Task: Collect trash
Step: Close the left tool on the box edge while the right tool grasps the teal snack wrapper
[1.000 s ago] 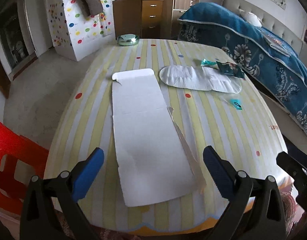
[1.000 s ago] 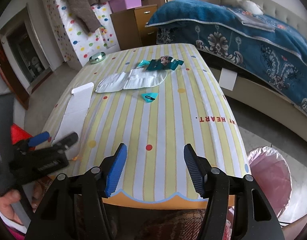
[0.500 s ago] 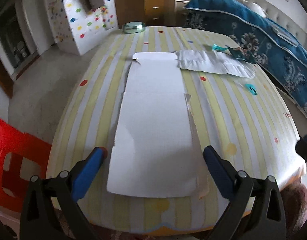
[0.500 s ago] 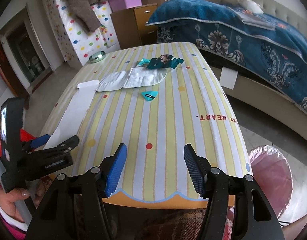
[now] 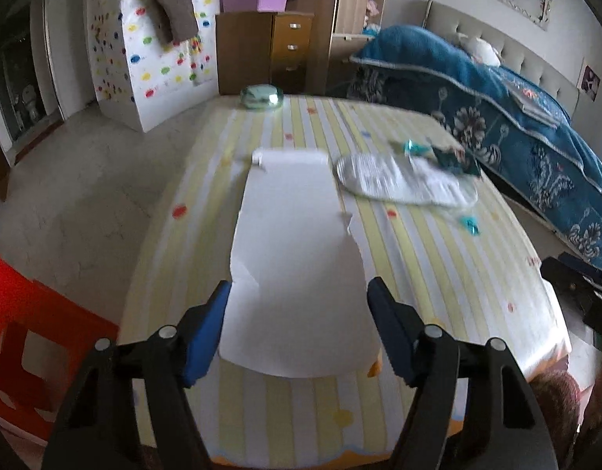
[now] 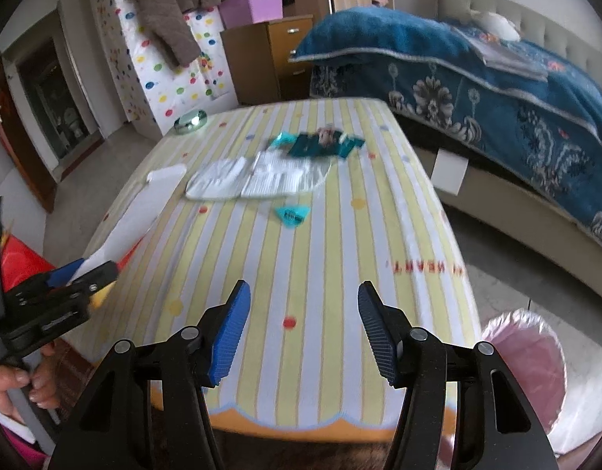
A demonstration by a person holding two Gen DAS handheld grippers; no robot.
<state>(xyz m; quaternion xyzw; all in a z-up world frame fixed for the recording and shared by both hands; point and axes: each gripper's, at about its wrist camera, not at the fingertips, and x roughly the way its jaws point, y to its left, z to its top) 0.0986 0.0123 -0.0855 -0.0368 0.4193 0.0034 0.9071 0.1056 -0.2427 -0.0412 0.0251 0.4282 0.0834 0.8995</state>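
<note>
The left gripper (image 5: pixel 299 315) has advanced, jaws spread wide astride the near end of the white cardboard strip (image 5: pixel 297 270) on the counter (image 6: pixel 332 243); likely next: closing; right gripper (image 6: pixel 301 325) hovers open, empty.

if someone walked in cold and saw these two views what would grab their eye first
Probably the long white cardboard sheet lying flat on the striped table, framed by the open left gripper. Beyond it, mid-table, lie crumpled white wrappers with teal packets at their far edge. A pink-lined bin stands on the floor to the table's right.
</note>
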